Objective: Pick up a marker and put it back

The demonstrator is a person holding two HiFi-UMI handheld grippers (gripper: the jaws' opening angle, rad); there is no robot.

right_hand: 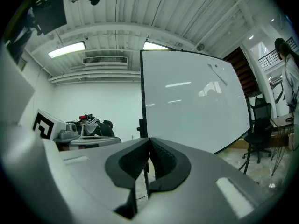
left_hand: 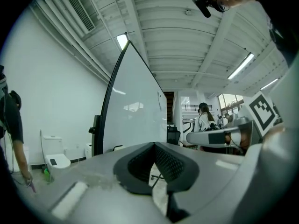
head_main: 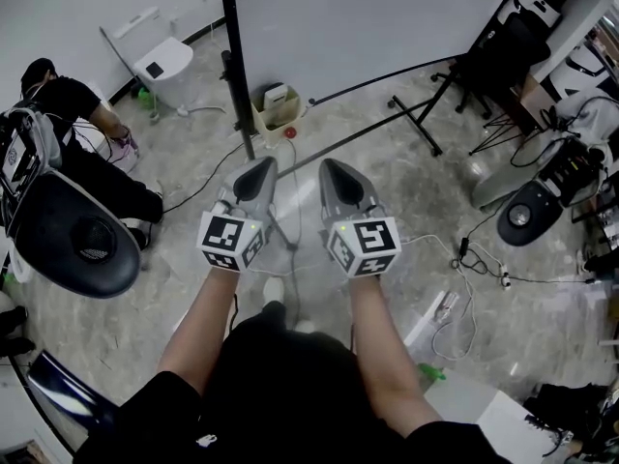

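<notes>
In the head view I hold both grippers side by side at waist height, pointed at the foot of a whiteboard (head_main: 368, 17). My left gripper (head_main: 259, 169) is shut with nothing in it, its jaw tips meeting (left_hand: 154, 146). The right gripper (head_main: 335, 169) is also shut and empty (right_hand: 149, 141). The whiteboard stands ahead in both gripper views (left_hand: 135, 115) (right_hand: 191, 101). A short dark slender thing (right_hand: 216, 72) sits near the board's upper right; I cannot tell if it is a marker. No marker shows plainly.
A small open box (head_main: 279, 109) sits by the board's black post (head_main: 235, 66). A person (head_main: 68, 104) crouches at the left beside a black chair (head_main: 77, 240). Cables (head_main: 464, 259) and stand legs (head_main: 426, 114) cross the floor at the right. An office chair (right_hand: 257, 125) stands past the board.
</notes>
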